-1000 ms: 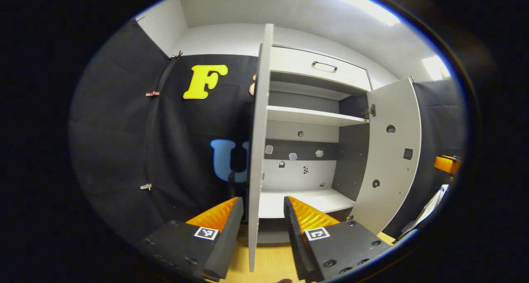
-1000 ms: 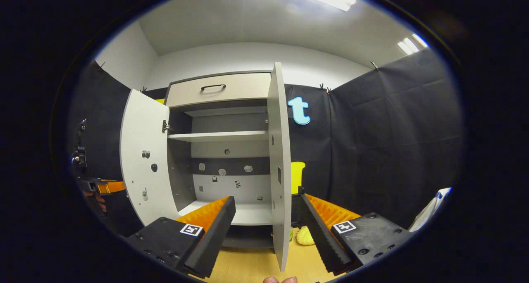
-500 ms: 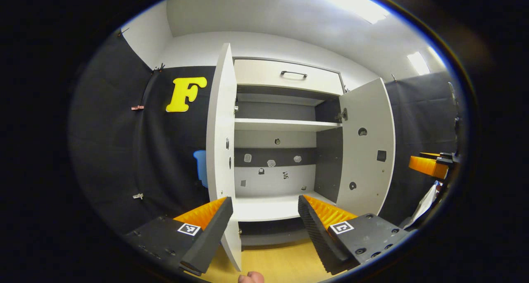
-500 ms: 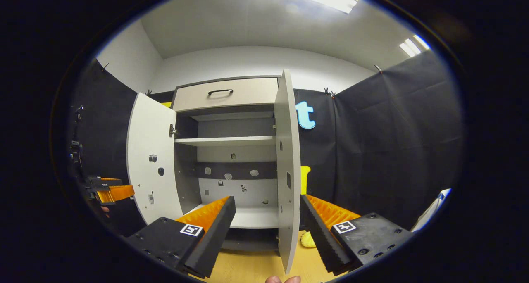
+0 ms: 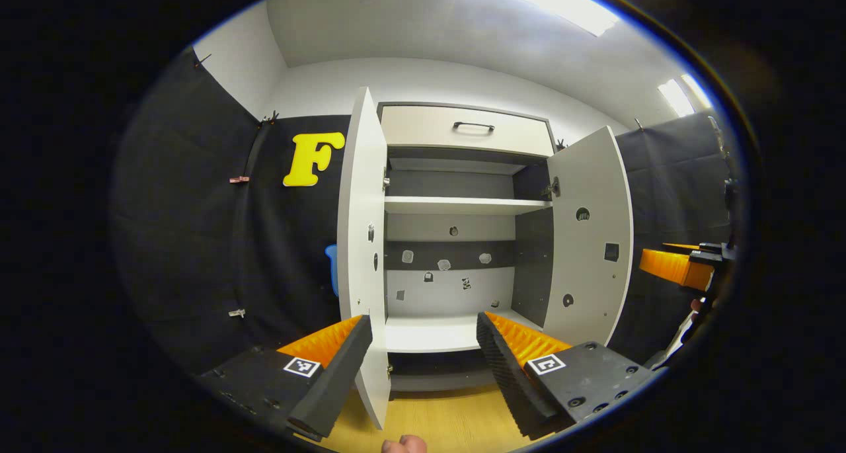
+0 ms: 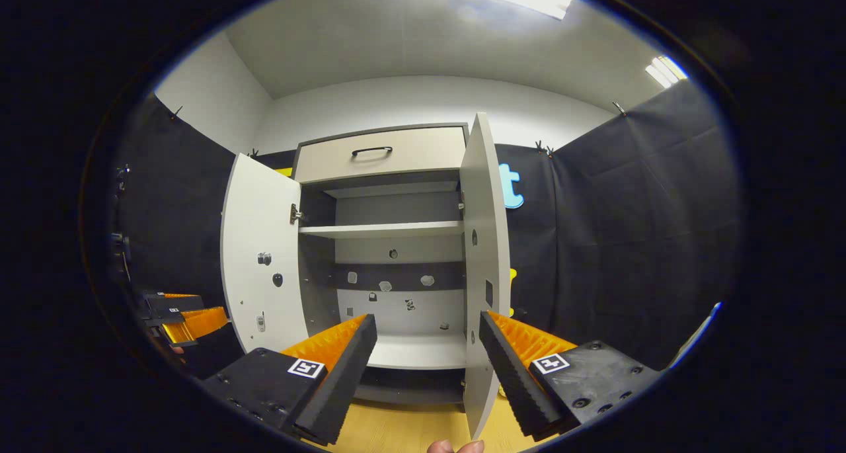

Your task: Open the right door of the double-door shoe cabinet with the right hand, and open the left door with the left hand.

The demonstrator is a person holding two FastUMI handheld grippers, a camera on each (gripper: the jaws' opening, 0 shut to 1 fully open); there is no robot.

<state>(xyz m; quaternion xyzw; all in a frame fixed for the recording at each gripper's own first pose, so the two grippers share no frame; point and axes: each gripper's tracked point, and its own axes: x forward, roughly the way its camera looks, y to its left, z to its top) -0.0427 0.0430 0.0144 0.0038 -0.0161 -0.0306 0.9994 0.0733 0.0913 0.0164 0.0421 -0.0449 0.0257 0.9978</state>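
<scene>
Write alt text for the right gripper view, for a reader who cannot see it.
A shoe cabinet stands with both doors swung open: the right door nearly edge-on, the left door showing its inner face. Its shelves look bare, below a shut drawer. The right claw is open in the foreground, holding nothing.

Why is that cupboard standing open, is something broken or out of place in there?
Nothing stands out. The left door and right door are swung wide, both upright on their hinges. The shelves inside are level and bare, and the drawer above is shut.
</scene>
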